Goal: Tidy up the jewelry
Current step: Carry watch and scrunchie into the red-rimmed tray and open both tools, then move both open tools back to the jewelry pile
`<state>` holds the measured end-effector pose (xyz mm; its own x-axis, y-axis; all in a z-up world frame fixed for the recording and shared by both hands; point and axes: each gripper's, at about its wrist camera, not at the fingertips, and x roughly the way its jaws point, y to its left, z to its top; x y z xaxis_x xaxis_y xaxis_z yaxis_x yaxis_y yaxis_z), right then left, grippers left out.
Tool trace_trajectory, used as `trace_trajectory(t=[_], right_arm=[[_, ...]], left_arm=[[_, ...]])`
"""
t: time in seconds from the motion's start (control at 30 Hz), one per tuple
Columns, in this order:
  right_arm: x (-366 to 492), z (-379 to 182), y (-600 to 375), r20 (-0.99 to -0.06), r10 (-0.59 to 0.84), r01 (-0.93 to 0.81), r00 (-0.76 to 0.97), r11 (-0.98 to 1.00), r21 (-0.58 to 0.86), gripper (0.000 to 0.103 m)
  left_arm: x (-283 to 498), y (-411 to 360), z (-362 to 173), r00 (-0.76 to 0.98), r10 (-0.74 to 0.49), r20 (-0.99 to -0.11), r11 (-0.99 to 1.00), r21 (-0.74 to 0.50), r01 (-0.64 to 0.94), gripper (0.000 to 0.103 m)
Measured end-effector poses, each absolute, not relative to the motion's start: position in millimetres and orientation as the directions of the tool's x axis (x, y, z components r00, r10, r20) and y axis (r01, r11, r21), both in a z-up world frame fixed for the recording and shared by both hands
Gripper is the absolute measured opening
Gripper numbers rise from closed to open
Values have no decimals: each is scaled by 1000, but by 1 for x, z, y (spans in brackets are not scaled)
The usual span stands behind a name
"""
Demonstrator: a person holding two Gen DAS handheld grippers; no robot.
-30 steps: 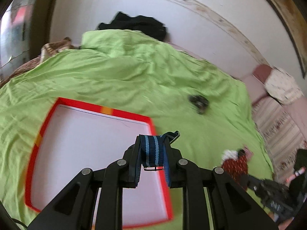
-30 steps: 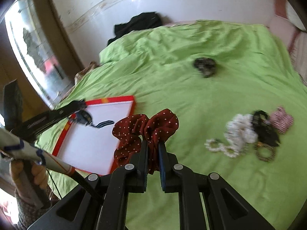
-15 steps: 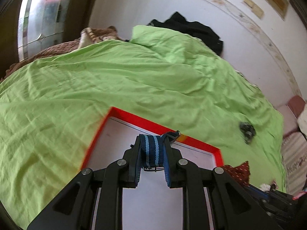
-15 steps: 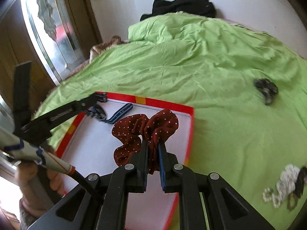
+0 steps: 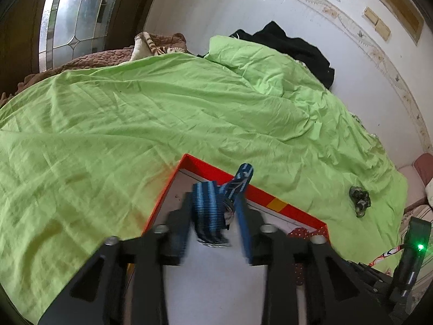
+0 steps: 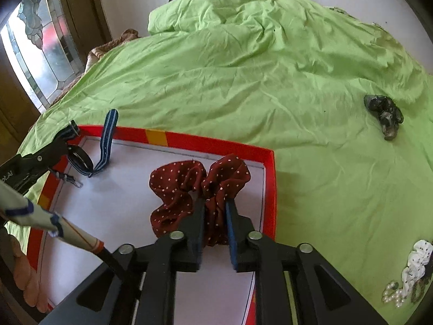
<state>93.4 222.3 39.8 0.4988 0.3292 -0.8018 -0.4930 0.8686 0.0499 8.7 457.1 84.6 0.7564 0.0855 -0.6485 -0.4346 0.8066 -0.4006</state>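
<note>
A white tray with a red rim [image 5: 278, 205] [image 6: 216, 142] lies on the green bedsheet. My left gripper [image 5: 213, 224] stands open over the tray's far left corner; the blue striped strap [image 5: 208, 214] hangs loose between its fingers, one end draped over the rim. In the right wrist view the strap [image 6: 107, 140] lies over the rim by the left gripper [image 6: 65, 140]. My right gripper [image 6: 213, 211] is shut on a dark red dotted scrunchie [image 6: 186, 187] that rests on the tray floor near the right rim.
A dark scrunchie [image 6: 384, 113] [image 5: 359, 199] lies on the sheet to the right. A pile of white, pearl and dark hair pieces [image 6: 408, 279] sits at the far right. Black clothing [image 5: 292, 46] lies at the bed's head.
Both grippers have moved further over the tray and lower. The left gripper's fingers have opened and the strap has slipped loose. The right gripper has lowered the scrunchie onto the tray.
</note>
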Motion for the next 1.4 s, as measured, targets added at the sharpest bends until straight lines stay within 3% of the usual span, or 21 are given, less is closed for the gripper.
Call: trace_trajectory(t=[0.13,0.23,0.47,0.5,0.53,0.57,0.8,1.0,1.07,1.13,1.17,1.3,1.4], right_arm=[[84,54,214,-778,346,-502,525,864,45,37],[68,65,193,-760,353,-495,545,868,48,49],[18,42,137,-816,368,-471,446,872,136,49],[13,36,133,-825,376,-472,422,868,154,39],[6,29,130,-836,384,-474,392,863,173,22],[2,24,129,-842,389,-477,373,859,186,15],[-22,17,133,-841,400,-501,364,846,185,11],[-42,18,129,-831,437,-527,345,823,213,15],[-48,21,120,-817,452,-524,357,822,225,23],[-55,26,105,-798,457,-529,393,822,210,44],[-59,29,98,-789,456,-530,412,824,199,47],[-71,33,46,-768,378,-487,517,868,100,49],[-68,28,1,-770,339,-421,541,901,101,49]], left_arm=[[-2,456,94,789,82,-609,799,-433,-417,57],[-10,450,102,809,78,-583,805,-442,-396,58],[-29,417,121,839,101,-535,850,-391,-352,58],[-32,412,124,842,101,-530,854,-387,-347,58],[-34,408,126,843,102,-528,858,-382,-343,58],[-36,402,128,845,103,-524,864,-374,-337,58],[-52,367,138,852,126,-508,905,-292,-308,58],[-59,352,143,854,105,-510,913,-291,-286,59],[-63,342,143,852,89,-515,919,-287,-269,59],[-69,327,142,851,77,-519,931,-268,-248,64],[-73,318,140,849,72,-523,940,-250,-234,65],[-87,277,126,821,28,-571,962,-207,-176,68],[-88,242,115,786,-44,-616,976,-195,-98,68]])
